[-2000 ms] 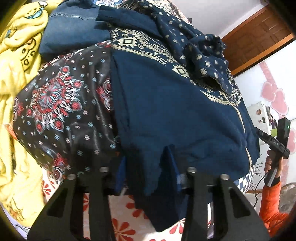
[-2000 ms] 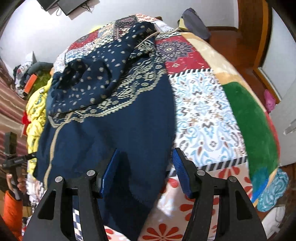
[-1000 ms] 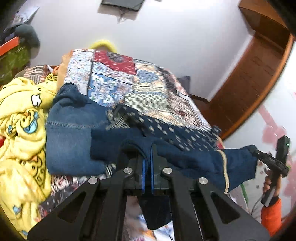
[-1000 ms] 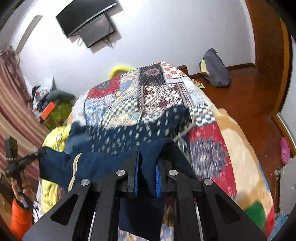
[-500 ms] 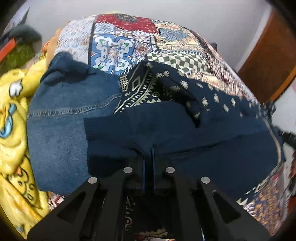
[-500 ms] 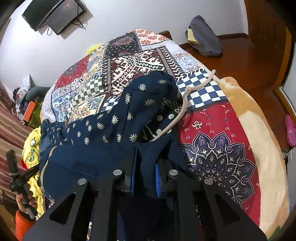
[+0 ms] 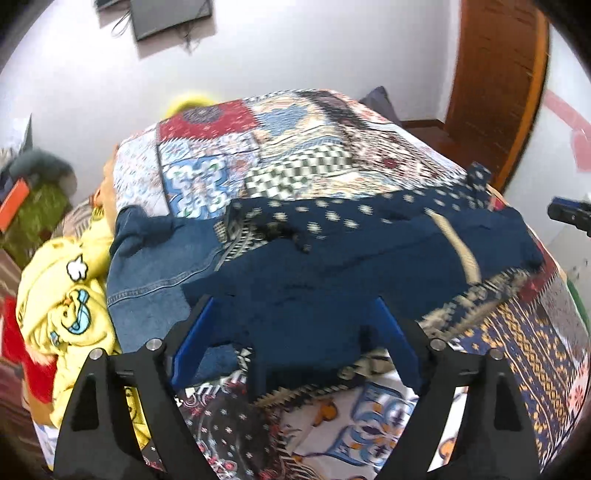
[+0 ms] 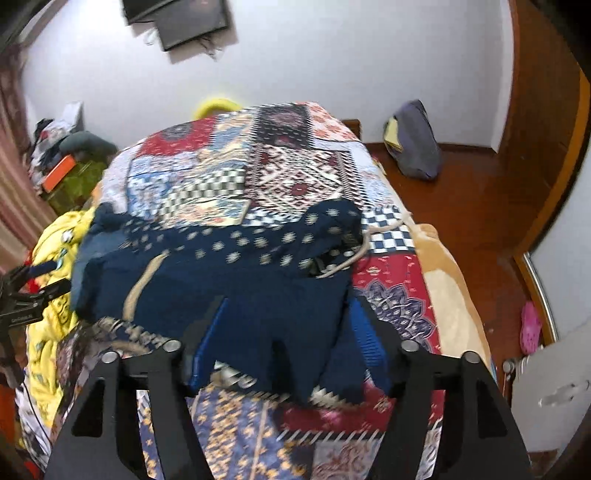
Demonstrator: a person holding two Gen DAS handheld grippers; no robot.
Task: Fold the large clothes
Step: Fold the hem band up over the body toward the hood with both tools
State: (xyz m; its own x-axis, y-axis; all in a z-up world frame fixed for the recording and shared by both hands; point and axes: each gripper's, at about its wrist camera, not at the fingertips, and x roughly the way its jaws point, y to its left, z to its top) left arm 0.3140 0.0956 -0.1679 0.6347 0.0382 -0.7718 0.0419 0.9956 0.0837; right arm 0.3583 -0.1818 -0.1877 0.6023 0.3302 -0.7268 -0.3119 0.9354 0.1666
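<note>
A navy hooded garment (image 7: 332,266) with cream patterned trim lies folded across the patchwork bedspread (image 7: 295,147); it also shows in the right wrist view (image 8: 240,280). Its dotted hood (image 8: 277,236) and a cream drawstring (image 8: 354,254) lie at the far side. My left gripper (image 7: 291,332) is open, its blue pads either side of the garment's near left edge. My right gripper (image 8: 288,336) is open over the garment's near right edge. Neither holds cloth.
A denim garment (image 7: 155,273) lies left of the navy one, beside a yellow cartoon-print blanket (image 7: 62,306). The bed's right edge drops to a wooden floor (image 8: 461,192) with a grey bag (image 8: 417,147). A wall with a TV (image 8: 188,22) is beyond.
Both grippers were shut on the navy garment's hem and carried it up and over onto its upper half. Now both have opened and let it go, and have drawn back slightly.
</note>
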